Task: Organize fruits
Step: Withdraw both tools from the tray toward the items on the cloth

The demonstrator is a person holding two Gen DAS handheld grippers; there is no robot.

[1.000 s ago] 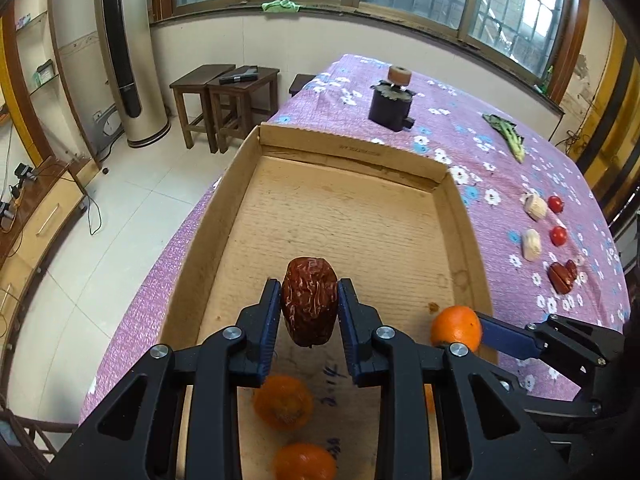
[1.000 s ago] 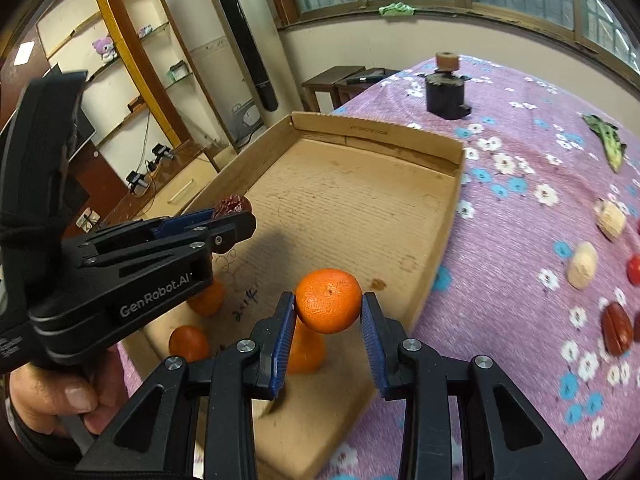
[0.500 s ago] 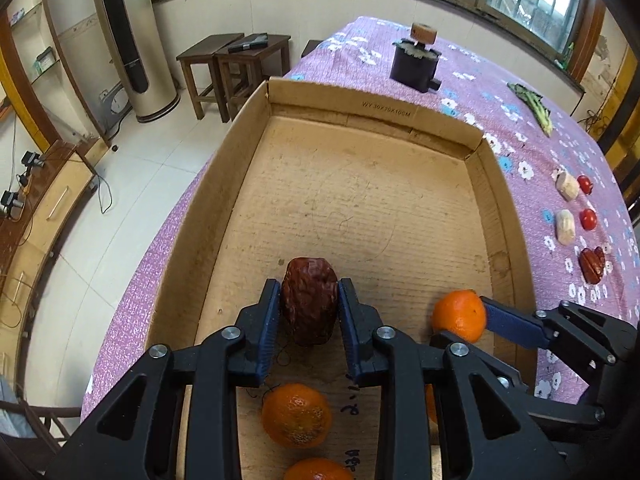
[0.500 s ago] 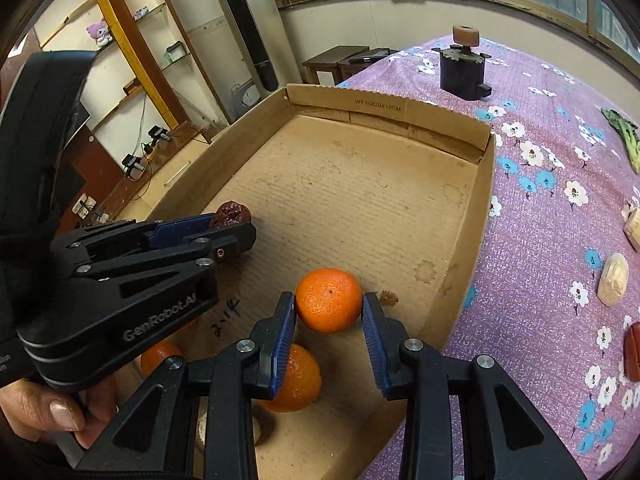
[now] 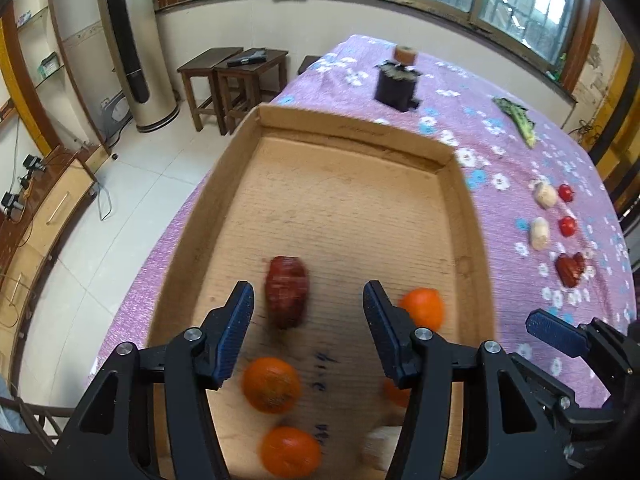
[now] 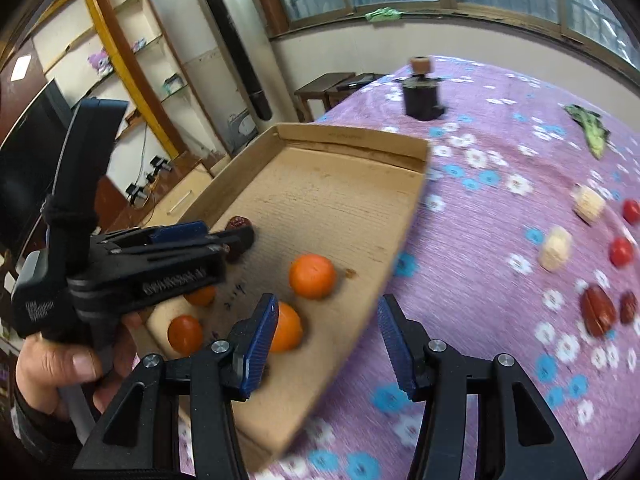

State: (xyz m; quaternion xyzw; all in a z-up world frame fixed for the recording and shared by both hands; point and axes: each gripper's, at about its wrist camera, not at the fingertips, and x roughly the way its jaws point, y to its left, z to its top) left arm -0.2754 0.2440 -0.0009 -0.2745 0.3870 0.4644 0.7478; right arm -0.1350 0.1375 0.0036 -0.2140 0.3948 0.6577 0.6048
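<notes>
A shallow cardboard box (image 5: 344, 128) (image 6: 352, 140) lies on a purple flowered cloth. My left gripper (image 5: 306, 320) is open and empty above its near end; a wrinkled red date (image 5: 287, 297) (image 6: 237, 225) lies on the box floor just ahead of it. My right gripper (image 6: 326, 344) is open and empty over the box's right wall; an orange (image 6: 312, 276) (image 5: 423, 307) lies on the floor before it. Several more oranges (image 5: 271, 384) (image 6: 285, 332) lie at the near end.
On the cloth right of the box lie red dates (image 6: 598, 310), pale fruits (image 6: 555, 248), small red fruits (image 6: 621, 250) and a green vegetable (image 6: 588, 128). A black holder (image 5: 398, 86) stands beyond the box. The left gripper's body (image 6: 140, 268) shows in the right wrist view.
Both grippers have opened and pulled back. The date and the orange they held now lie on the box floor.
</notes>
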